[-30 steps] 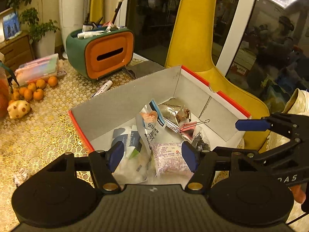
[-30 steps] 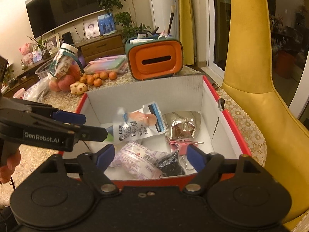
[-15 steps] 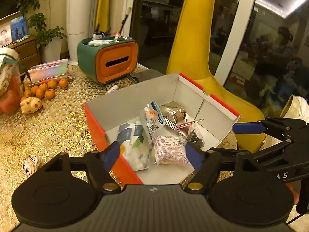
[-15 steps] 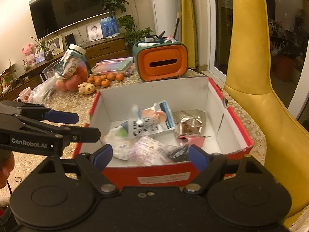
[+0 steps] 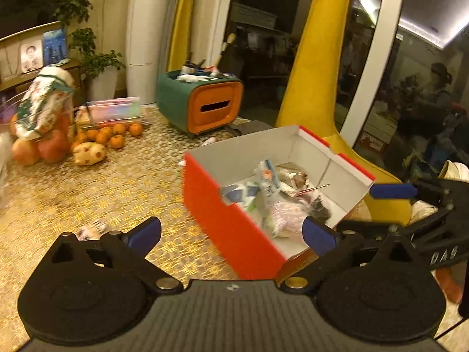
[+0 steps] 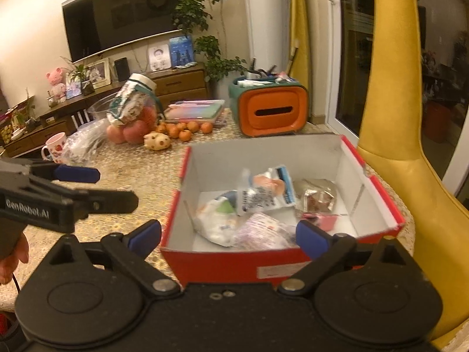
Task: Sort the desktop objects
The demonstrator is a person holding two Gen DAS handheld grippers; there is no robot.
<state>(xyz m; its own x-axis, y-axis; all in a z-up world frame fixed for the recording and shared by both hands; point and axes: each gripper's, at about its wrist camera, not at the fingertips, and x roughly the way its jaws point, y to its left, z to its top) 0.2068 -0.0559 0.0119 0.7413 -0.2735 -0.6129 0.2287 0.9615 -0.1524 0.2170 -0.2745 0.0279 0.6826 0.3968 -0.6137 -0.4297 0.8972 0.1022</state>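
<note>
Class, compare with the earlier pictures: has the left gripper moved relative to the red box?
Yes. The left gripper has pulled back from over the red box, jaws just opening, nothing between them; the orange-fronted organiser looks farther off.

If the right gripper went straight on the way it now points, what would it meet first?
Probably the red box: the open right gripper points down at its near wall, or just over it onto the snack packets inside. Depth is unclear.
</note>
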